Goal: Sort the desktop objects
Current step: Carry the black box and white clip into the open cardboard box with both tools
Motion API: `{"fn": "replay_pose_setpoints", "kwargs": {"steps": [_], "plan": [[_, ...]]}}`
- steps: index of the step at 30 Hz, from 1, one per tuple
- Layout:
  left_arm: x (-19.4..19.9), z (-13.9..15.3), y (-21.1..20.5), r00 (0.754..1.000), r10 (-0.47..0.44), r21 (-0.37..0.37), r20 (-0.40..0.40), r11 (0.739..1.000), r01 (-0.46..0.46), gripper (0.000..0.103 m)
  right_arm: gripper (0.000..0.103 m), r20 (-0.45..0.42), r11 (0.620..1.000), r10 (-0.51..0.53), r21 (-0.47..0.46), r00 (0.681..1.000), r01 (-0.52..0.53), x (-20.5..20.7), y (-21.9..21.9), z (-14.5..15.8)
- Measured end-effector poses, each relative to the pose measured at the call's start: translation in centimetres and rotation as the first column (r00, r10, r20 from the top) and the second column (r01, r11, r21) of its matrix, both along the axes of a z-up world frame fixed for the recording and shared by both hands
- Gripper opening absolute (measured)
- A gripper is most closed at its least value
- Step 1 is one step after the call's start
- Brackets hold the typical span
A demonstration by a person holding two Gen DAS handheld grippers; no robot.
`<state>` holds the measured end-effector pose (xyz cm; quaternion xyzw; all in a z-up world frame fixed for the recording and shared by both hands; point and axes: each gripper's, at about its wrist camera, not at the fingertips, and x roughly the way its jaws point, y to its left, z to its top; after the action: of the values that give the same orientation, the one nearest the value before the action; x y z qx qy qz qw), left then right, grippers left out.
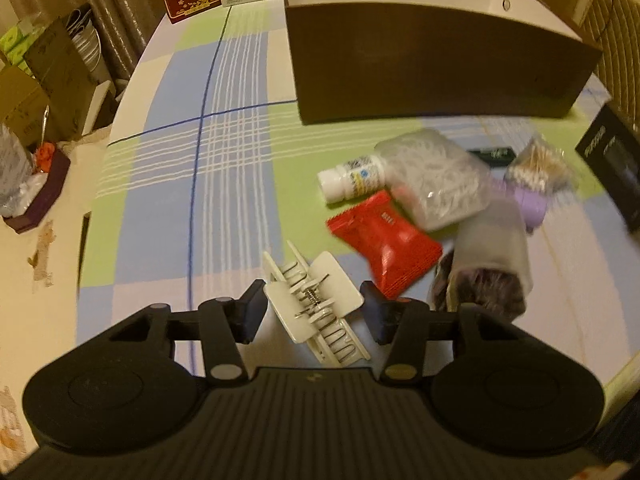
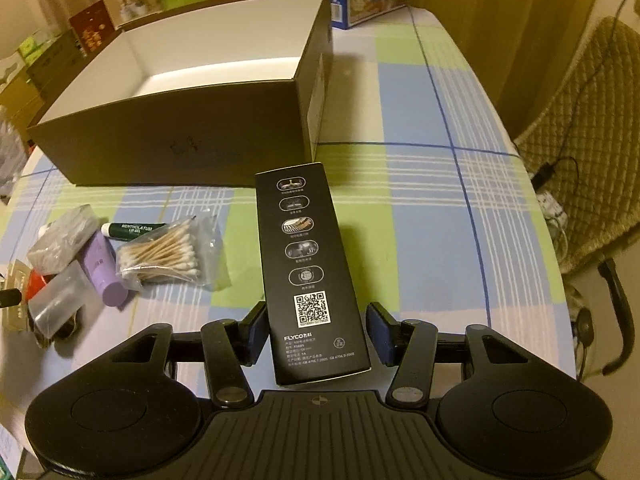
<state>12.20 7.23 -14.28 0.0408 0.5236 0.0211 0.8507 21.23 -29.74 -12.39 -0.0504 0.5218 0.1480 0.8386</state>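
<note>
Checked cloth in blue, green and white over the worktop [image 2: 420, 184], spread wall to wall in both views. Large dark-brown cardboard box [image 2: 192, 136] with white inside, open-topped, at the far side; shown as a brown wall [image 1: 432, 68] in the left wrist view. Tall black FLYCO carton [image 2: 310, 276] with QR code and 5 oval icons, flat on the cloth, near end between the jaws of the right gripper [image 2: 316, 332]; jaws wide, left pad close against the carton, right pad clear of it. Red foil sachet [image 1: 384, 244] in the heap ahead of the left gripper [image 1: 314, 314], partly under a clear plastic pouch [image 1: 436, 176]. Clear bag of wooden cotton swabs [image 2: 168, 256] just left of the carton. Lilac plastic tube [image 2: 102, 272] beside the swabs, under a frosted pouch. White pill bottle [image 1: 354, 178] on its side, touching the sachet. Dark green Mentholatum lip tube [image 2: 134, 229] behind the swabs. Cream plastic claw hair clip [image 1: 316, 308] with metal spring, lying between the left jaws; jaws wide, neither pad touching it.
</note>
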Motion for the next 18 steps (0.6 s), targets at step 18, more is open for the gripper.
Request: {"fn": "replay_pose_setpoints", "kwargs": {"steps": [18], "plan": [[0.3, 0.3, 0.7, 0.981, 0.192, -0.012, -0.016, 0.981, -0.192, 0.038, 0.066, 0.002, 0.995, 0.094, 0.020, 0.996, -0.094, 0.9, -0.7, 0.1]]}}
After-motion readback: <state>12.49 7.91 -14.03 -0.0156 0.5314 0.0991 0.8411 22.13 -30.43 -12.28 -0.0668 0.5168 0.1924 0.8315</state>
